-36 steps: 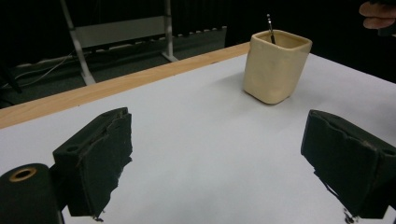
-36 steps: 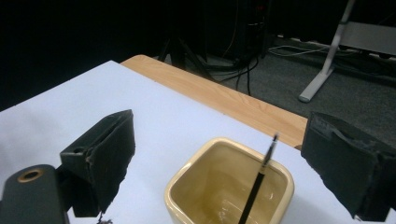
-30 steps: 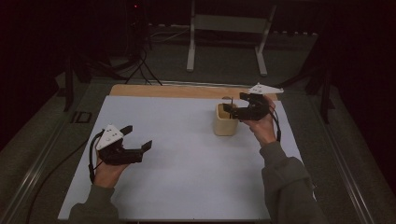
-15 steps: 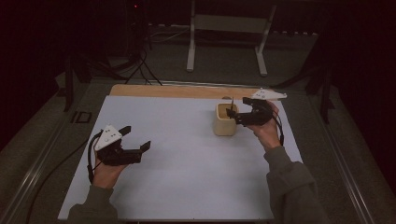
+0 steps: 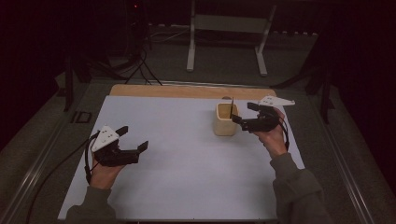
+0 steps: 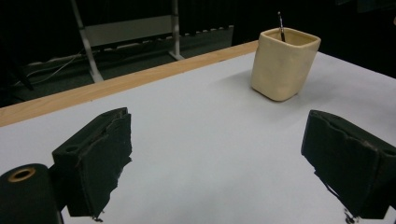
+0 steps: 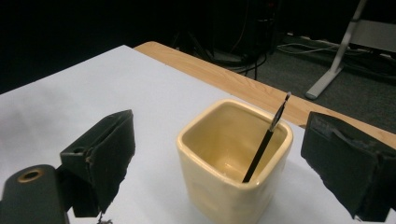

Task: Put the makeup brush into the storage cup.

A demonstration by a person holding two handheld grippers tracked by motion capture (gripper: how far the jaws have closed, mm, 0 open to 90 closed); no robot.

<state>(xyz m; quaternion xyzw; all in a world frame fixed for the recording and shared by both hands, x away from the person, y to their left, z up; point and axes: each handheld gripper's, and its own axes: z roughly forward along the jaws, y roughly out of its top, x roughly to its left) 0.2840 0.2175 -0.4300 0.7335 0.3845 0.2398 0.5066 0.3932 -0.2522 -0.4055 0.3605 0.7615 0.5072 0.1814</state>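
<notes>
right gripper [image 5: 246, 116]: jaws spread, holding nothing, backed off a touch from a second ago
pen [image 7: 265, 143]: already let go, leaning inside the cream cup [image 5: 225, 122] straight ahead between those jaws
left gripper [image 5: 132, 139]: spread too, empty, hadn't budged, cup well off ahead
meaning: drop-off probably finished, just pulling clear

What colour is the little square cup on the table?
The cup is pale creamy yellow, inside and out. The right gripper view shows it best.
</notes>
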